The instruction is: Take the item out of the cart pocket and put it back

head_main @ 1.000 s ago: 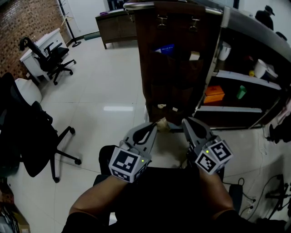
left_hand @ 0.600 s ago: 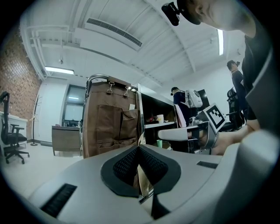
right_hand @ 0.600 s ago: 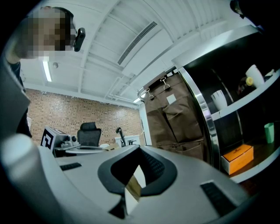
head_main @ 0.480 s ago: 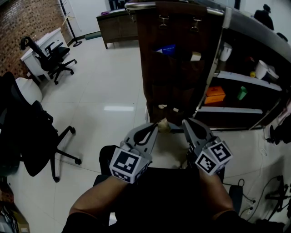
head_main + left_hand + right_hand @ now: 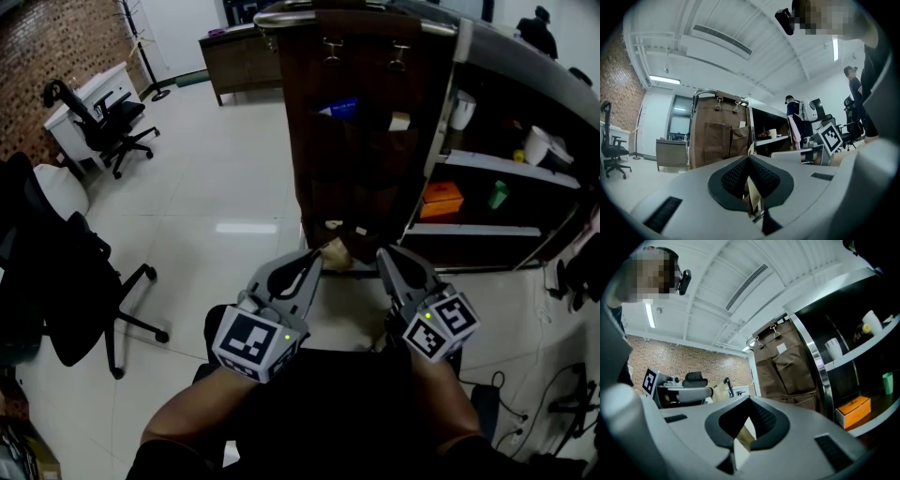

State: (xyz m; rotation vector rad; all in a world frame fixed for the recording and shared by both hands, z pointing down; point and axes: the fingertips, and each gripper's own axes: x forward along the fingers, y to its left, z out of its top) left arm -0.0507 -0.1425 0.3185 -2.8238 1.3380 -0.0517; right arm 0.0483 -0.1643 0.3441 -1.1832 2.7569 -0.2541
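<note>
The left gripper [image 5: 319, 255] sits at lower centre of the head view. Its jaws are pressed fully together on a thin tan item [image 5: 335, 250], which sticks out past the tips. In the left gripper view the same flat tan piece stands edge-on between the dark ribbed pads.

The right gripper [image 5: 385, 255] is just to the right of it, at about the same height. Its jaws are also closed at the tips. In the right gripper view a tan-and-white piece [image 5: 743, 439] sits wedged between the pads, but I cannot tell what it is.

The tan item is out of the pocket. It hangs in front of the lower edge of the brown fabric organiser [image 5: 366, 159], which fills the upper centre of the head view and is clipped to the cart's chrome rail [image 5: 281, 14]. A blue packet [image 5: 339, 106] and a white card [image 5: 400, 120] poke out of its upper pockets.

To the right of the organiser are dark shelves [image 5: 497, 164]. They hold an orange box [image 5: 441, 197] and a green cup [image 5: 497, 191].

On the left side of the head view, a black office chair [image 5: 75, 281] stands on the pale glossy floor [image 5: 216, 187]. Another chair [image 5: 108, 122] is at a white counter [image 5: 80, 94] in the upper left, beside a brick wall.
</note>
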